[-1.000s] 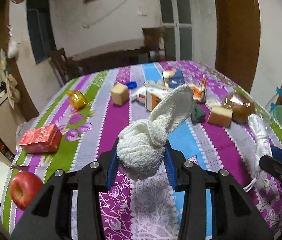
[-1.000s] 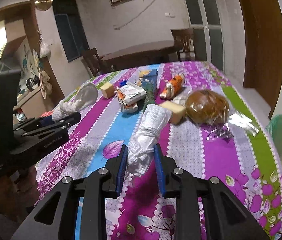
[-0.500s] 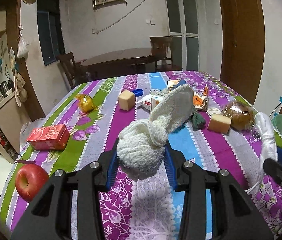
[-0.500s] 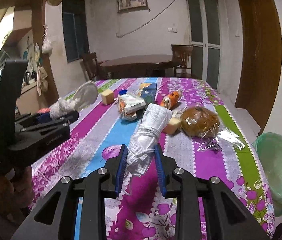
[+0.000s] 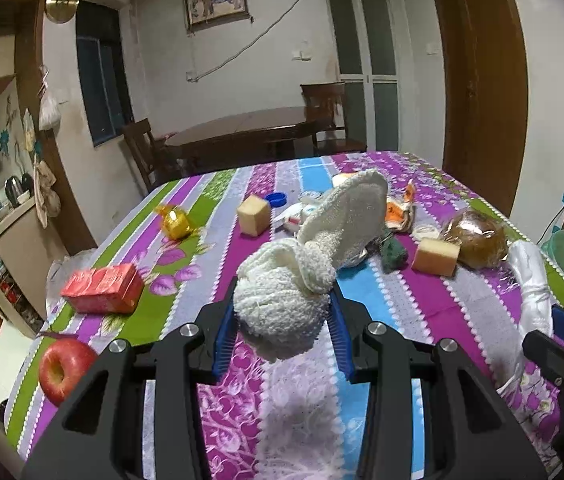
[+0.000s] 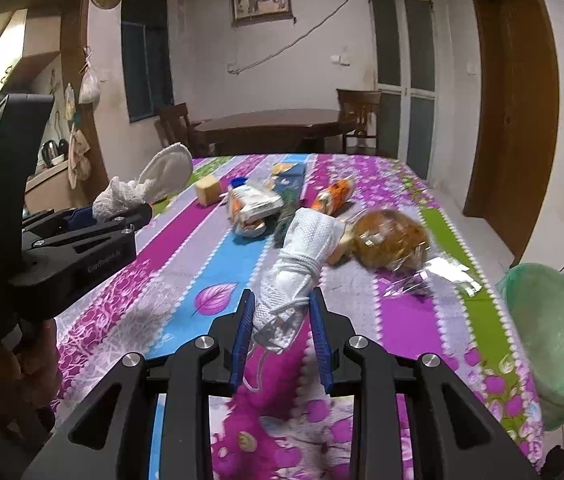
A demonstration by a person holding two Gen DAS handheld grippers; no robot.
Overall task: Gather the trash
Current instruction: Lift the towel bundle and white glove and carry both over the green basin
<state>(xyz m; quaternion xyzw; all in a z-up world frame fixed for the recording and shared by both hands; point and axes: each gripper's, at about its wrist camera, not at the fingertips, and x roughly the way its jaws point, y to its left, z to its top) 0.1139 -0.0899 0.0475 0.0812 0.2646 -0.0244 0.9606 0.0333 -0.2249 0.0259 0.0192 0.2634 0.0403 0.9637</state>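
My left gripper (image 5: 280,332) is shut on a cream knitted sock (image 5: 306,268) and holds it above the striped tablecloth (image 5: 186,280). The sock and left gripper also show in the right wrist view (image 6: 142,188). My right gripper (image 6: 282,320) is shut on a white rolled face mask (image 6: 302,264), held above the table; the mask also shows at the right of the left wrist view (image 5: 532,280). A green-lined trash bin (image 6: 554,332) stands beside the table's right edge.
On the table lie a red box (image 5: 102,288), an apple (image 5: 64,368), a gold wrapper (image 5: 176,222), sponge cubes (image 5: 254,214), a wrapped bun (image 6: 392,238), snack wrappers (image 6: 254,208) and a blue cap (image 5: 276,199). A dark dining table with chairs (image 6: 274,128) stands behind.
Both grippers have risen higher above the table with the sock and the mask still held. The bin has come further into the right wrist view.
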